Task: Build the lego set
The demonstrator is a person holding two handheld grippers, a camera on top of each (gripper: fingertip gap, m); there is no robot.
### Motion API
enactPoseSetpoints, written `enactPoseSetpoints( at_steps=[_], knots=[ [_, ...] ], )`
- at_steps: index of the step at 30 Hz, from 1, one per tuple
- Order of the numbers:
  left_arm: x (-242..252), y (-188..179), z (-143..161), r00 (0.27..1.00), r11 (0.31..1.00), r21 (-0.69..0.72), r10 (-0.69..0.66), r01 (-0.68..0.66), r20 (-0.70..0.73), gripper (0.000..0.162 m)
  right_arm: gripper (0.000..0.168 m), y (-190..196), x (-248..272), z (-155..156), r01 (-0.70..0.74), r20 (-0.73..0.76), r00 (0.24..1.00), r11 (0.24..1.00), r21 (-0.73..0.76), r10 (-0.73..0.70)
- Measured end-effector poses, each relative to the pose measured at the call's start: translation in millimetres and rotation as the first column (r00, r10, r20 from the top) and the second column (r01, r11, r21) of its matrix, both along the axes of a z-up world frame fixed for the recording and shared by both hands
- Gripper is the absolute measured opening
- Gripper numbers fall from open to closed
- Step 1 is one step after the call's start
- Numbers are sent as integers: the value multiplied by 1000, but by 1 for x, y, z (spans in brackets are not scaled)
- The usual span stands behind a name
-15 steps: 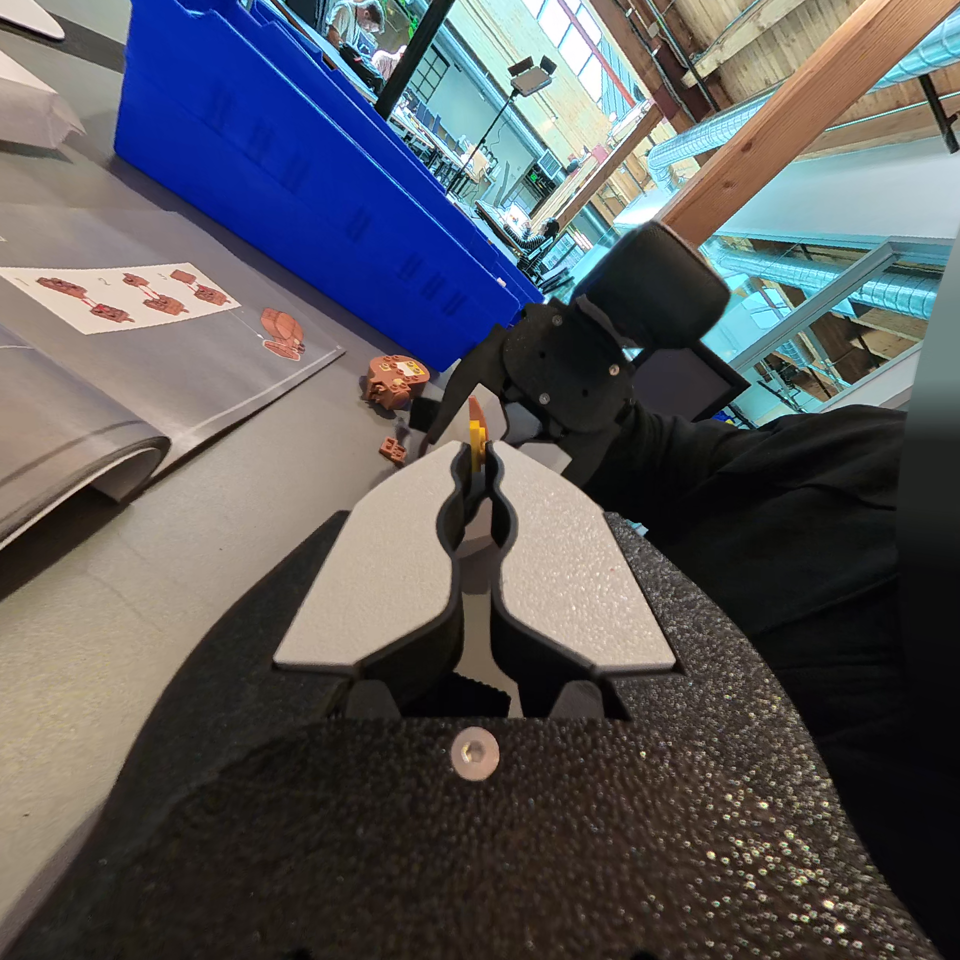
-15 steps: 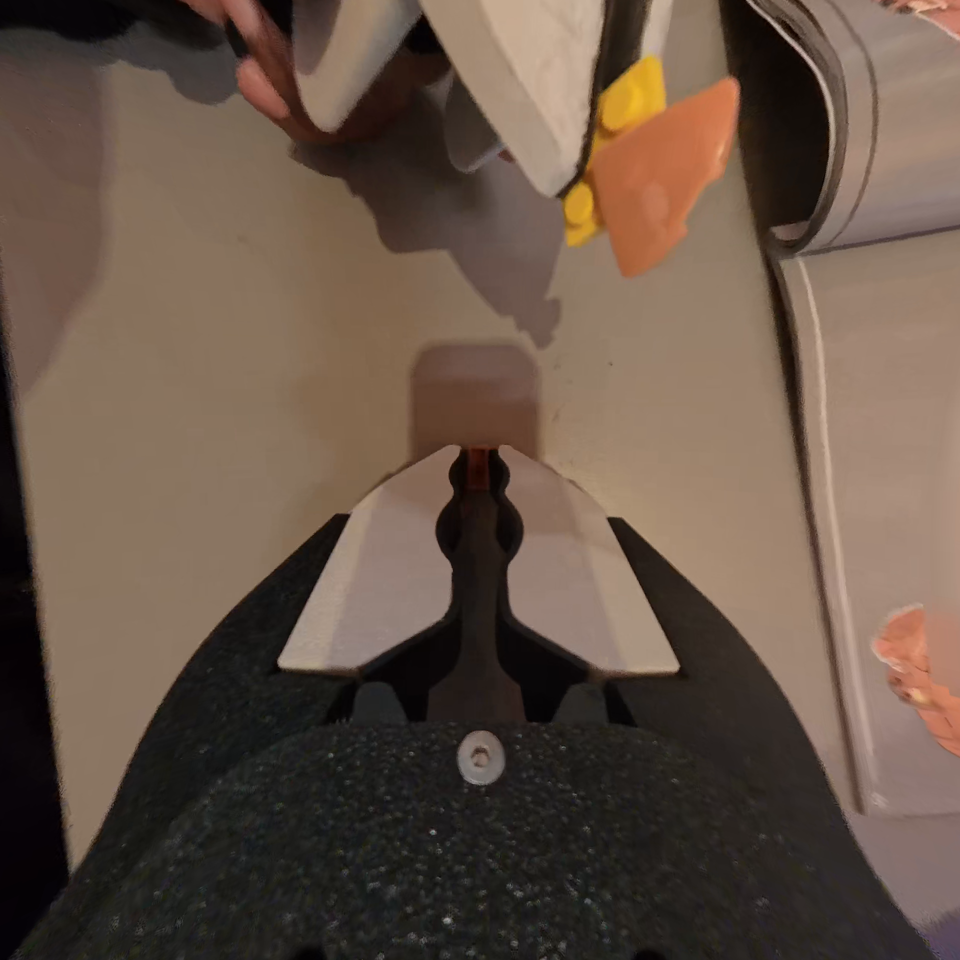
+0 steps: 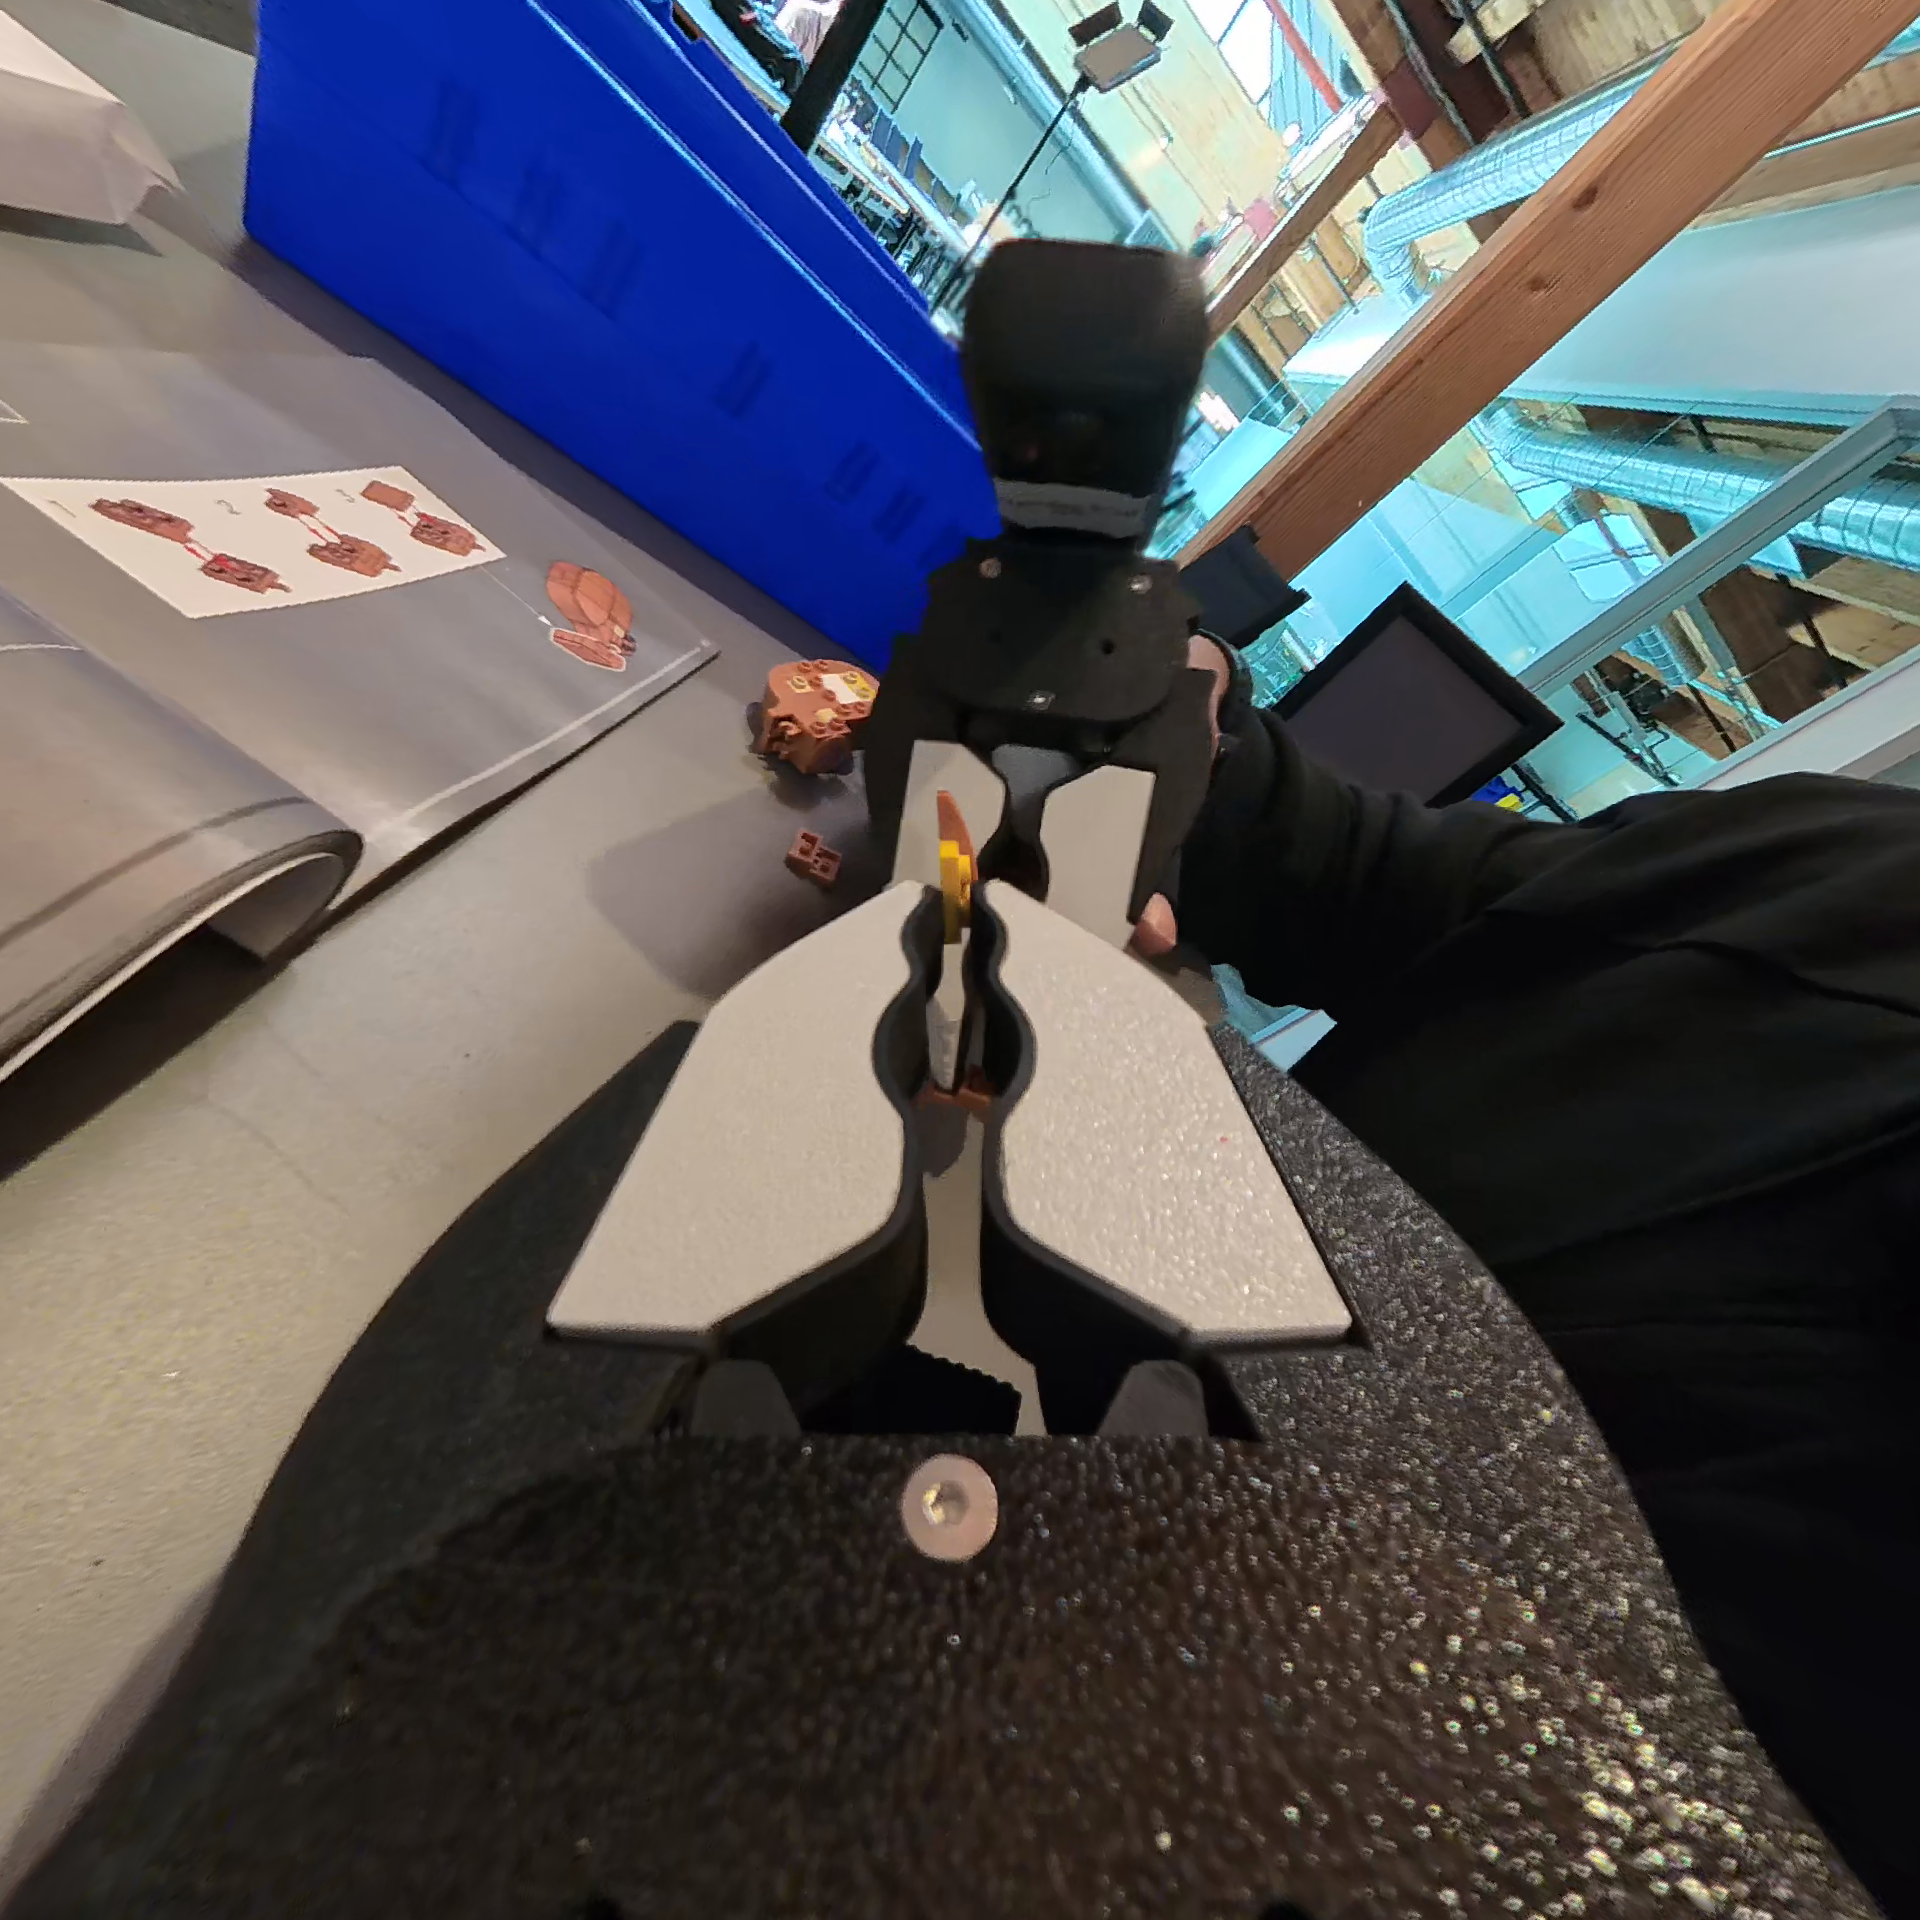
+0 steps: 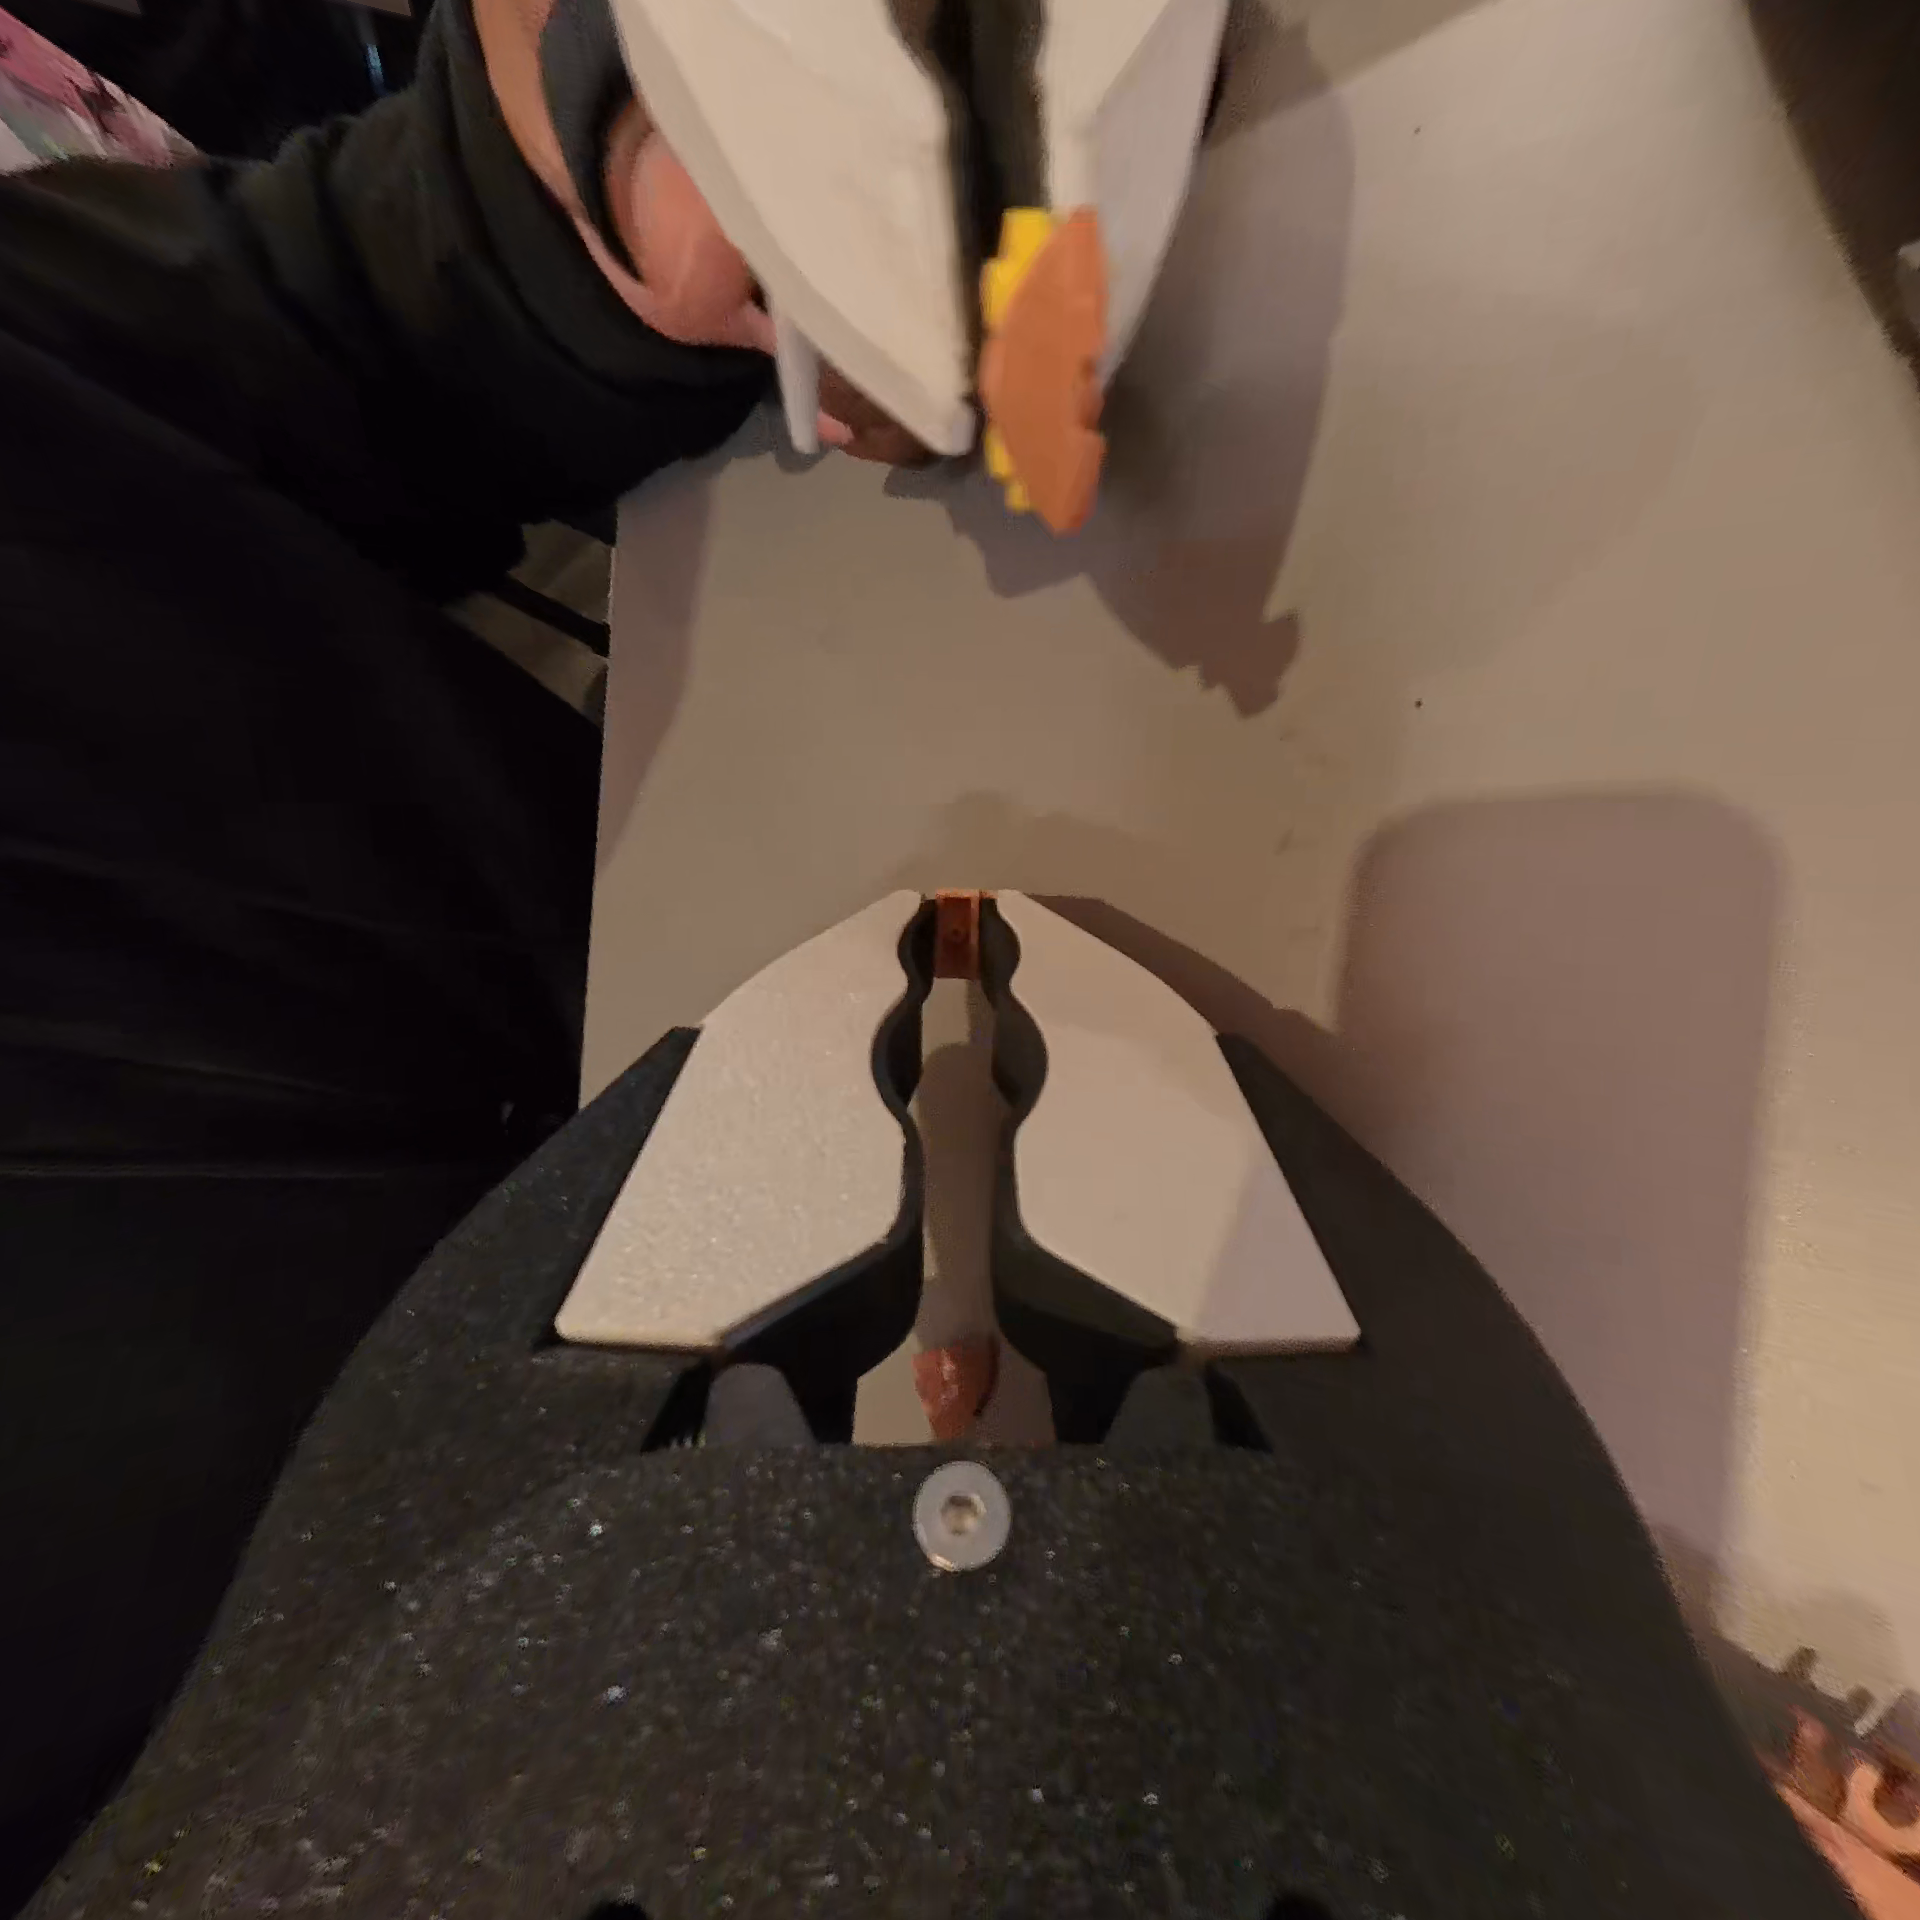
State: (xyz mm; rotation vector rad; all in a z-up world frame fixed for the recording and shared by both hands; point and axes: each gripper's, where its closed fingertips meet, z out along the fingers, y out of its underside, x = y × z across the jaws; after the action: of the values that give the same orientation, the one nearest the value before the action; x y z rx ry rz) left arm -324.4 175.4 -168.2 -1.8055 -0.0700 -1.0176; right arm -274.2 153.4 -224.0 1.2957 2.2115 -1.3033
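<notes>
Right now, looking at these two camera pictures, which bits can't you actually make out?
- Small reddish-brown brick in the right claw: its fingers cover all but one end, right wrist view.
- Yellow-and-orange flat piece in the left claw: edge-on and half pinched, left wrist view; blurred in the right.
- Brown lego model: cut off by the corner, right wrist view.

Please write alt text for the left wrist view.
The left claw pinches a yellow-and-orange lego piece, facing the right claw close ahead. An instruction booklet, brown lego model and blue bin sit behind.
</notes>
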Motion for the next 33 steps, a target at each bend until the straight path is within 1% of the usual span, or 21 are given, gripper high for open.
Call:
enactPoseSetpoints(
  at_steps=[4, 6, 7, 10, 12, 14, 16, 22, 24, 28, 29, 30, 31, 33],
  knots=[
    [0, -1, -17, 997, 997, -83, -5, -1, -75, 4, 8, 6, 1, -6, -5, -49, 999, 995, 101, 10],
    [5, -3, -25, 994, 990, -137, -42, 28, -99, 4, 8, 10, 3, -4, -1, -97, 995, 988, 155, 16],
    [9, -5, -30, 991, 985, -166, -70, 51, -111, 4, 8, 9, 5, 2, -3, -124, 992, 989, 150, 22],
    [17, -10, -43, 977, 966, -242, -130, 87, -171, 4, 8, 5, 10, 22, 7, -171, 985, 999, 44, 1],
    [22, -14, -52, 961, 950, -293, -175, 109, -212, 4, 8, 4, 10, 30, 26, -157, 987, 999, -47, -33],
    [24, -16, -60, 943, 937, -334, -202, 107, -263, 4, 8, 4, 9, 29, 44, -125, 991, 994, -96, -56],
    [22, -17, -69, 920, 924, -374, -217, 86, -327, 5, 8, 6, 7, 25, 63, -104, 992, 993, -103, -73],
    [14, -15, -71, 911, 928, -370, -188, 42, -368, 5, 8, 4, 3, 24, 80, -83, 992, 989, -124, -91],
    [11, -15, -71, 907, 930, -367, -181, 31, -381, 7, 8, 4, 2, 25, 90, -71, 992, 985, -147, -101],
    [11, -14, -68, 907, 933, -357, -178, 34, -381, 18, 8, 4, 0, 27, 103, -50, 992, 975, -195, -115],
    [10, -14, -67, 902, 936, -350, -179, 33, -393, 25, 8, 3, 0, 30, 104, -48, 992, 970, -219, -117],
    [8, -13, -67, 887, 940, -339, -181, 30, -425, 37, 8, 3, 0, 35, 106, -45, 992, 961, -254, -121],
    [5, -12, -65, 863, 946, -324, -180, 20, -472, 41, 8, 2, -1, 41, 104, -44, 991, 949, -296, -123],
    [2, -12, -59, 824, 958, -287, -173, 13, -540, 42, 8, 2, -1, 53, 99, -47, 991, 923, -372, -125]
  ],
)
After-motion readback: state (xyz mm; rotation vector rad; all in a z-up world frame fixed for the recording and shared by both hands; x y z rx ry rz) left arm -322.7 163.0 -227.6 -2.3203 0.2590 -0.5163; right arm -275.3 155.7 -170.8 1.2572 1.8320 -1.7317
